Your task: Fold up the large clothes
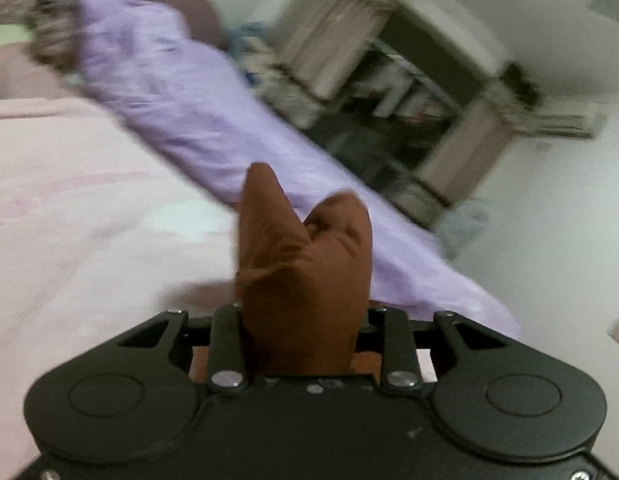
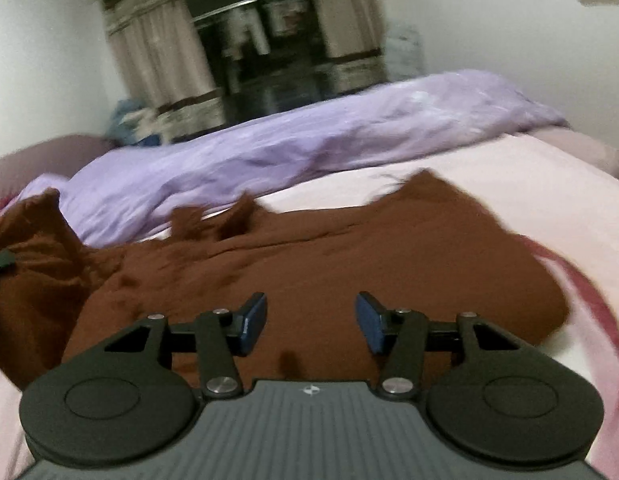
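Two grippers work over a bed covered by a pale pink sheet [image 2: 489, 184], and the task's thing, a large brown garment [image 2: 309, 256], lies spread across that sheet. In the right wrist view the right gripper [image 2: 311, 322] hangs just above the brown cloth with its jaws standing well apart; its blue pads [image 2: 253, 322] show bare on either side, with nothing pinched between them. The garment's far edge is ragged, with a few peaks of cloth standing up, and its left end rises off the bed in a bunched fold towards the edge of the picture, where a small dark part shows against it.

In the left wrist view the left gripper [image 1: 305, 280] is closed narrow on a bunch of that same brown garment, which wraps over the fingers and hides them; two points of cloth stick up beyond the jaws. The view is tilted and blurred.

Behind the garment a rumpled lilac quilt [image 2: 269, 148] lies along the far side of the bed. Past it, against the white wall, stands the only container in sight, an open cupboard [image 2: 265, 40] hung with beige curtains at each side; its dark shelves hold pale things too blurred to name.
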`<state>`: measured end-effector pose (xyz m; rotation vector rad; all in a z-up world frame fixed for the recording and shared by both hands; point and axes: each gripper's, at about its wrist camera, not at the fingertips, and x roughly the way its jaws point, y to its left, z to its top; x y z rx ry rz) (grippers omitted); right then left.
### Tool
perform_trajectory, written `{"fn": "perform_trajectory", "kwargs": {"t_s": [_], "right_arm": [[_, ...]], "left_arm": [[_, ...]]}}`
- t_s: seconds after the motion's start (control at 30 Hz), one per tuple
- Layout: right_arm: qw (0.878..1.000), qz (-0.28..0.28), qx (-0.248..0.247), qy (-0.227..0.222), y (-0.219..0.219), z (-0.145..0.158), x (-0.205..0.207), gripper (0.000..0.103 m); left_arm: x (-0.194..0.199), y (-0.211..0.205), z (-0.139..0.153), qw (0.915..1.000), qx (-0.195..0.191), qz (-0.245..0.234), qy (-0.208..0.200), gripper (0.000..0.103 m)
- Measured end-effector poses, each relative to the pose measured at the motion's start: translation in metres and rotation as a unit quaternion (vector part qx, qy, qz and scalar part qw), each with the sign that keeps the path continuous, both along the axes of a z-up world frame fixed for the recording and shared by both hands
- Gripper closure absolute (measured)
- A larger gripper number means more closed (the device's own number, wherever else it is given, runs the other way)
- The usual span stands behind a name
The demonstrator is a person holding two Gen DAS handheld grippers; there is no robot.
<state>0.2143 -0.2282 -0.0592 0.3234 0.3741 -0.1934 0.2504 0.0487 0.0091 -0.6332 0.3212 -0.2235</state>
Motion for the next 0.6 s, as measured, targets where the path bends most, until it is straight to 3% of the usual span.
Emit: {"fn": "perform_trajectory", "kwargs": {"t_s": [0.17, 0.33, 0.47, 0.6], "right_arm": [[0.998, -0.052, 0.026, 0.003, -0.049, -0.003, -0.02, 0.042], [0.996, -0.086, 0.031, 0.007, -0.081, -0.008, -0.039, 0.042], [0.993, -0.114, 0.034, 0.009, -0.105, -0.01, -0.052, 0.042], [0.99, -0.131, 0.043, 0.018, -0.122, -0.014, -0.059, 0.042]], "left_arm": [[-0.004, -0.074, 0.027, 0.9931, -0.011, -0.104, -0.054, 0.08], [0.001, -0.157, 0.029, 0.9766, -0.036, -0.204, -0.059, 0.083], [0.01, -0.227, -0.007, 0.9626, -0.02, -0.27, -0.007, 0.083], [0.023, -0.277, -0.071, 0.9562, 0.054, -0.282, 0.054, 0.078]]}}
